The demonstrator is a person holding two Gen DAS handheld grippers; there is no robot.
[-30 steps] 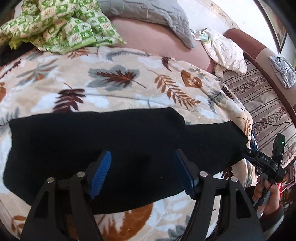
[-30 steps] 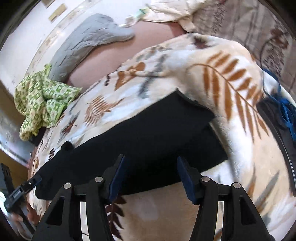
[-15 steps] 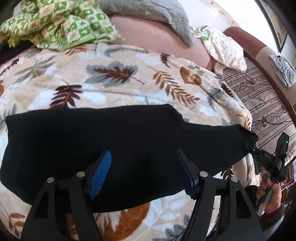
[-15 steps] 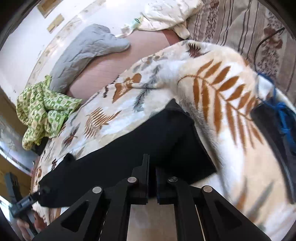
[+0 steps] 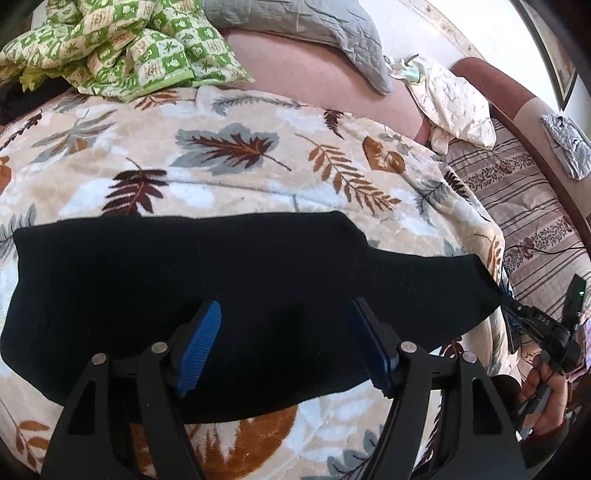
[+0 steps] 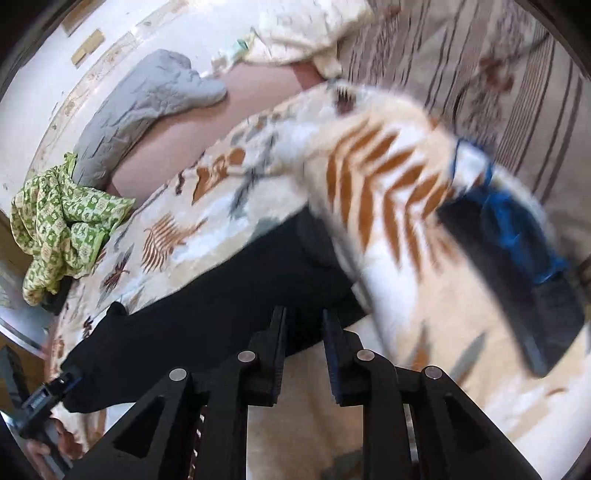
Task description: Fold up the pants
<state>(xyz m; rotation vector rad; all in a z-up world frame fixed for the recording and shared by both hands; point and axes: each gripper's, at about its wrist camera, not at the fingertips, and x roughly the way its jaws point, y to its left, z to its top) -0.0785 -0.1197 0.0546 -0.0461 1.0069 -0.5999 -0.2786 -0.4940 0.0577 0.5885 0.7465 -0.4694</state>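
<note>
Left wrist: black pants (image 5: 229, 295) lie under the open left tool (image 5: 284, 343).

I'm working over a bed (image 5: 325, 85) with a dusty-pink sheet, most of it covered by a cream fleece blanket (image 5: 229, 155) printed with brown and grey leaves. In my left wrist view, black pants (image 5: 184, 280) lie flat across that blanket at centre, reaching toward 3 o'clock. A crumpled green-checked cloth (image 5: 122, 44) sits at 11 o'clock, a grey quilted pillow (image 5: 306, 26) at 12, a cream patterned pillow (image 5: 454, 103) at 2, beside a striped cover (image 5: 524, 221).
</note>
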